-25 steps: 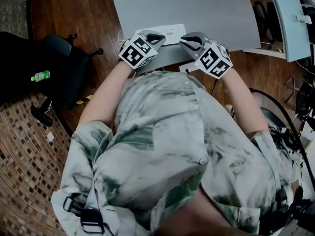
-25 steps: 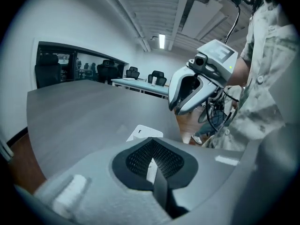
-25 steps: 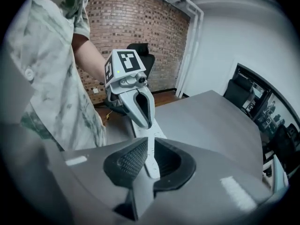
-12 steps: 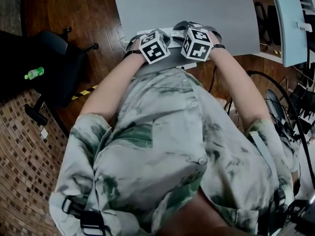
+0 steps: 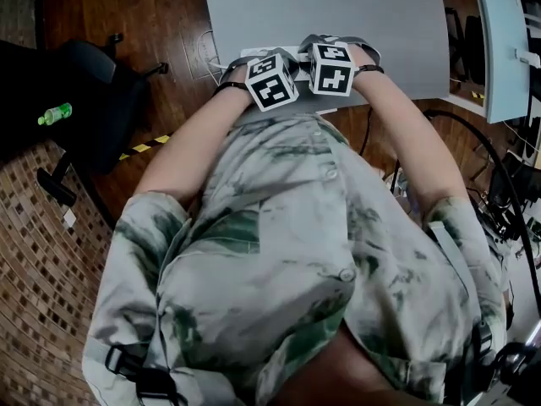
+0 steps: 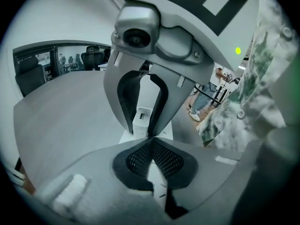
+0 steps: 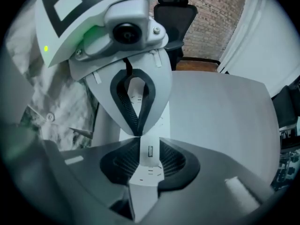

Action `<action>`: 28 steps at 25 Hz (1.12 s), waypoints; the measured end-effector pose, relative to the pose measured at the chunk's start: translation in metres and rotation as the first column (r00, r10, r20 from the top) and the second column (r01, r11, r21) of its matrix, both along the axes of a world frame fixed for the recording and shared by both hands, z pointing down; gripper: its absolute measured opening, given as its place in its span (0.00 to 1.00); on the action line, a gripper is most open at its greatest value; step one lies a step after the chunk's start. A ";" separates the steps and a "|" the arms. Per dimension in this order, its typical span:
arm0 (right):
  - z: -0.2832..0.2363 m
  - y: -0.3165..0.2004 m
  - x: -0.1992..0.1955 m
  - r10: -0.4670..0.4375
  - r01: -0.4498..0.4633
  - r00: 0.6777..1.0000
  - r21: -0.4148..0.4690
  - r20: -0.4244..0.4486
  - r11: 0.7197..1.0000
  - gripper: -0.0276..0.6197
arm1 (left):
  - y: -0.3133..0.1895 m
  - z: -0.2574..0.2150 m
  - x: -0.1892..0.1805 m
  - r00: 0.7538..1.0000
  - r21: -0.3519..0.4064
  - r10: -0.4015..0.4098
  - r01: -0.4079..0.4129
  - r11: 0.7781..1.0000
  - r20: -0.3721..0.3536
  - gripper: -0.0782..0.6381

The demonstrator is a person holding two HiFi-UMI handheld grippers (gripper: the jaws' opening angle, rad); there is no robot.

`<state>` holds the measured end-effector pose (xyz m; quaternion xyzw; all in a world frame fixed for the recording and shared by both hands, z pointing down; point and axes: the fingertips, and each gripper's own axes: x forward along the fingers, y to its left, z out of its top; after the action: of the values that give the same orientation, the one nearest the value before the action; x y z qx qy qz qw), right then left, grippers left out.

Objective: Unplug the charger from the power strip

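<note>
1. worktop – grey, curved near edge. Only the head view gives you the layout. There your two marker cubes sit side by side over the near edge and cover both sets of jaws.
2. power strip – white, flat on the worktop at its near edge. It's mostly under your grippers in the head view. The right gripper view shows its face w/ slot marks, framed by the loop of the opposite jaws.
3. charger – white block standing on the power strip, not vis. in the head view. The left gripper view shows one side w/ a small port. The right gripper view looks down on it.
4. right gripper – points steeply down. Its jaws have just been closing w/ the charger btwn them, pads against two opposite sides.
5. left gripper – jaws together, tips meeting, nothing btwn them. Tips are low, just beside the charger. Can't tell if they press on the power strip.
6. Off the worktop, head view only – black chair on the wood floor at left, green bottle near it.
</note>
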<state>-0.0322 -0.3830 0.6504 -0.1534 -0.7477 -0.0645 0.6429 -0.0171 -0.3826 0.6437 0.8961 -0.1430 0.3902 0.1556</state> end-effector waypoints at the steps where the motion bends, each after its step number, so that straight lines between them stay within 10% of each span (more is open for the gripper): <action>1: 0.000 0.000 0.000 0.002 -0.002 1.000 -0.004 -0.004 1.000 0.21 | 0.000 0.000 0.000 1.000 0.000 0.001 -0.001 1.000 -0.001 0.11; 16: -0.006 -0.003 -0.001 0.015 -0.014 0.999 0.017 -0.047 1.000 0.20 | 0.000 0.002 -0.002 1.000 -0.089 0.005 -0.006 0.996 -0.002 0.11; 28: -0.112 -0.033 -0.009 0.151 -0.161 0.981 0.069 0.125 0.985 0.20 | -0.005 0.001 -0.008 1.000 -0.083 0.007 -0.007 0.997 0.001 0.11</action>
<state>-0.0415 -0.4163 0.5385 -0.0646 -0.7913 -0.0524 0.6058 -0.0252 -0.3871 0.6451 0.8892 -0.1237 0.3968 0.1914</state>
